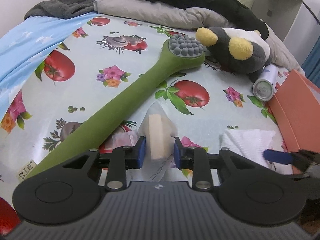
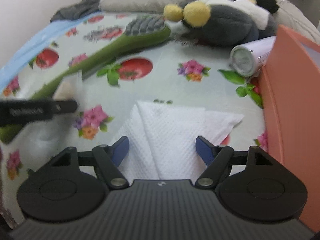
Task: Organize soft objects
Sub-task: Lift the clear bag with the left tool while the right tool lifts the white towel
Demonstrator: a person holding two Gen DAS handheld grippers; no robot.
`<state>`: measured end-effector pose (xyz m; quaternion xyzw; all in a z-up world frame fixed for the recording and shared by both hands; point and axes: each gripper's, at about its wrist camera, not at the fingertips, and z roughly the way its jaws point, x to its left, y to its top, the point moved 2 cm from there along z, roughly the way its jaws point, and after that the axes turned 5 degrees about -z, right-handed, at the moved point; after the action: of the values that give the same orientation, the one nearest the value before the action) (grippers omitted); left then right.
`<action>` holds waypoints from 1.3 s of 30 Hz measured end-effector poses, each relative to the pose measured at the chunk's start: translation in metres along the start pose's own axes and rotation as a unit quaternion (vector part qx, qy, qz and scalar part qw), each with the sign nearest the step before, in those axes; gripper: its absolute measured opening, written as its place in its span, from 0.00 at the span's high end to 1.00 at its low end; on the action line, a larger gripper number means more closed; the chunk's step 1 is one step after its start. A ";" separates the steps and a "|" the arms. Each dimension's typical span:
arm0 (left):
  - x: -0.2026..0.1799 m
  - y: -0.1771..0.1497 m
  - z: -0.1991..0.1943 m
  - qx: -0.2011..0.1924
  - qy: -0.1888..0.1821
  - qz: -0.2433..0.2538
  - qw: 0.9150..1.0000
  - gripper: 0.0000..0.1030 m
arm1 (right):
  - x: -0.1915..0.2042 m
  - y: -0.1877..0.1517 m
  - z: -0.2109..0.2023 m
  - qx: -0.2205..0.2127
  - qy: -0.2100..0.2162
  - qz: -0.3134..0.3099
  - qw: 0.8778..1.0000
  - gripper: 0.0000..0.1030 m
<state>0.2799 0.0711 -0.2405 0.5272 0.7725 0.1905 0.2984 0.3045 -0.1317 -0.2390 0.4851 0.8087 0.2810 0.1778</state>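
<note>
Sponge block [image 1: 157,135] in a clear wrapper stands on the floral sheet [image 1: 84,88], between the left gripper [image 1: 158,152] pads; contact cannot be judged. Right gripper [image 2: 162,150] is released, jaws spread over the folded white cloth [image 2: 172,128].

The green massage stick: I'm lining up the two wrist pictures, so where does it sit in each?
Left wrist: the green massage stick runs diagonally from lower left to its knobbed head at upper centre, beside the plush toy.
Right wrist: the stick lies blurred in the upper left, head pointing right.
Shared landmark: the plush toy touching the head.
</note>
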 end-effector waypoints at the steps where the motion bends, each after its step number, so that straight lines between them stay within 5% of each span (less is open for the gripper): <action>1: 0.001 0.000 -0.001 0.001 -0.002 -0.003 1.000 0.68 | 0.003 -0.001 0.003 0.001 0.001 -0.008 1.000 0.25; 3: 0.001 -0.001 -0.005 0.001 -0.005 -0.005 1.000 0.68 | 0.006 -0.003 0.003 -0.008 0.004 -0.018 1.000 0.36; 7: 0.002 -0.001 -0.015 -0.001 -0.012 -0.013 1.000 0.68 | 0.012 -0.001 -0.003 -0.003 0.024 -0.022 0.999 0.86; 39: -0.008 0.013 -0.177 -0.033 -0.097 0.012 0.995 0.68 | 0.055 0.011 -0.159 -0.070 0.023 0.045 0.996 0.89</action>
<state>0.1741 0.0717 -0.0982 0.5419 0.7271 0.1677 0.3867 0.1973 -0.1240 -0.1096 0.5011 0.7682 0.3558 0.1796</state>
